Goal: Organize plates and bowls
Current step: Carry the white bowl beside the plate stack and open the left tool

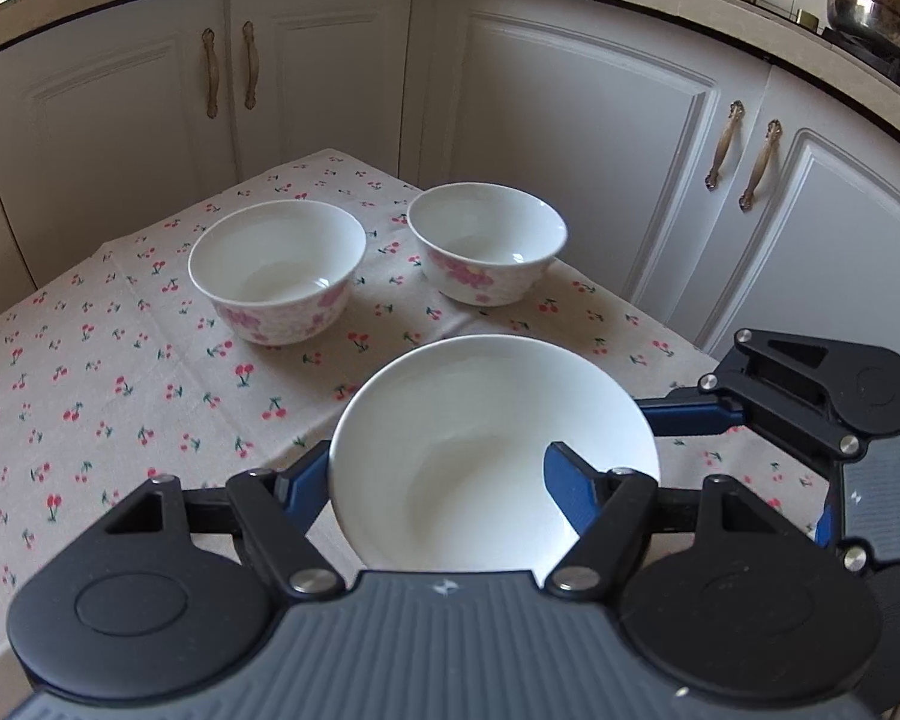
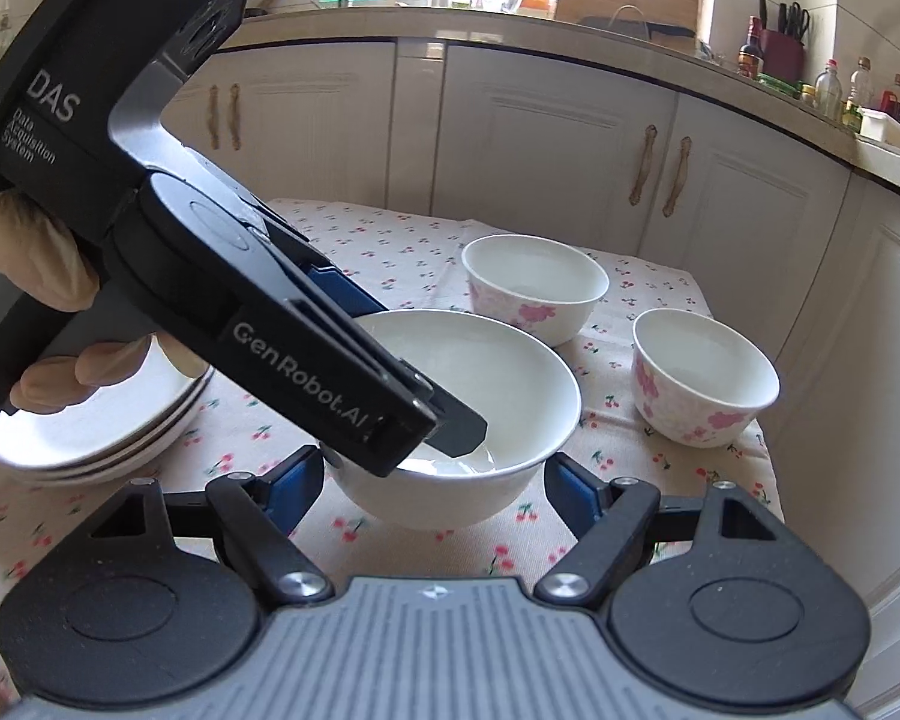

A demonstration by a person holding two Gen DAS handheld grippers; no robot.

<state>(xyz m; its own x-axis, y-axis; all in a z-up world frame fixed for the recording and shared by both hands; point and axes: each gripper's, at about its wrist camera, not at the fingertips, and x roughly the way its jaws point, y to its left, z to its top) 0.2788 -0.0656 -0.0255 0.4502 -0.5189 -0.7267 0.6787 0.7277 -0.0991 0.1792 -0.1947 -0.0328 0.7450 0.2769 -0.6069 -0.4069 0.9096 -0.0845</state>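
Observation:
A plain white bowl sits at the near edge of the cherry-print tablecloth. My left gripper straddles its near wall, one finger inside and one outside; whether it pinches the wall I cannot tell. My right gripper is open and empty, its fingers either side of the bowl's near rim. Two flowered bowls stand upright behind, side by side; in the right wrist view they are further right. A stack of white plates lies to the left.
White cabinet doors with brass handles close behind the table. The table's right edge runs just beyond the nearest flowered bowl. A steel pot stands on the counter. A gloved hand holds the left gripper.

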